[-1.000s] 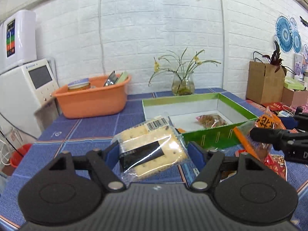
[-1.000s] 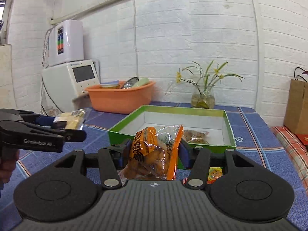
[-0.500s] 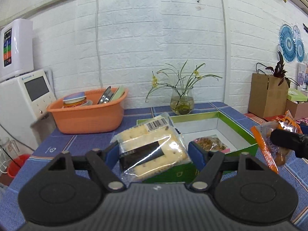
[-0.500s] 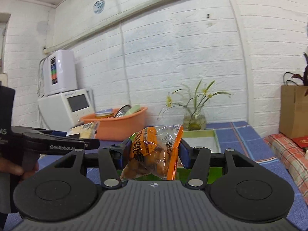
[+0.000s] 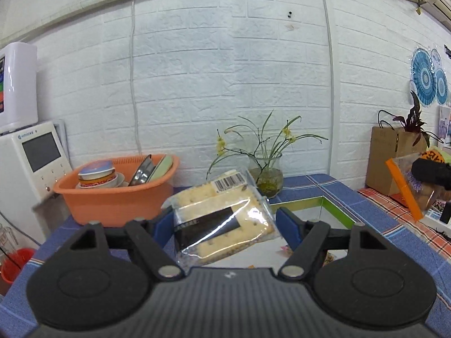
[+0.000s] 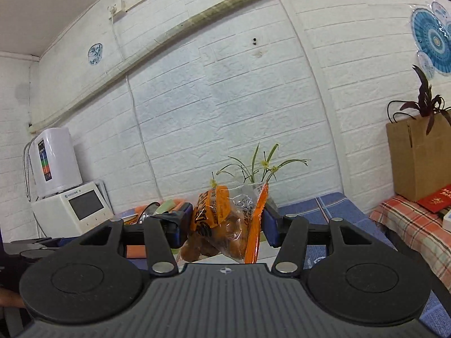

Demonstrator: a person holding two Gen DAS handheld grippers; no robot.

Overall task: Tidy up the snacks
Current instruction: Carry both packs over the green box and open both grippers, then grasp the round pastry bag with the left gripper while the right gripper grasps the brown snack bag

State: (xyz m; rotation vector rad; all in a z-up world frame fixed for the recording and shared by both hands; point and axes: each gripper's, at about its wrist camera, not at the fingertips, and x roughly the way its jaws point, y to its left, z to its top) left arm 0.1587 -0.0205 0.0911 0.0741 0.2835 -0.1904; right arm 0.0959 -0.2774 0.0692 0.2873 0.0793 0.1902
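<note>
My left gripper (image 5: 224, 222) is shut on a clear packet of crackers (image 5: 222, 219) with a barcode label, held above the green-rimmed box (image 5: 328, 207), whose white inside shows just past the packet. My right gripper (image 6: 225, 225) is shut on an orange bag of brown snacks (image 6: 225, 225), held high and tilted up toward the wall. That bag and the right gripper's tip also show at the right edge of the left wrist view (image 5: 414, 177). The left gripper's tip shows at the far left of the right wrist view (image 6: 36, 246).
An orange basin of dishes (image 5: 118, 194) stands back left beside a white appliance (image 5: 31, 163). A glass vase with a plant (image 5: 266, 177) stands by the wall behind the box. A brown paper bag (image 6: 417, 157) and a red packet (image 6: 435, 201) are on the right.
Both grippers have risen and tilted upward with their packets. The box has dropped low in both views and the wall fills most of them.
</note>
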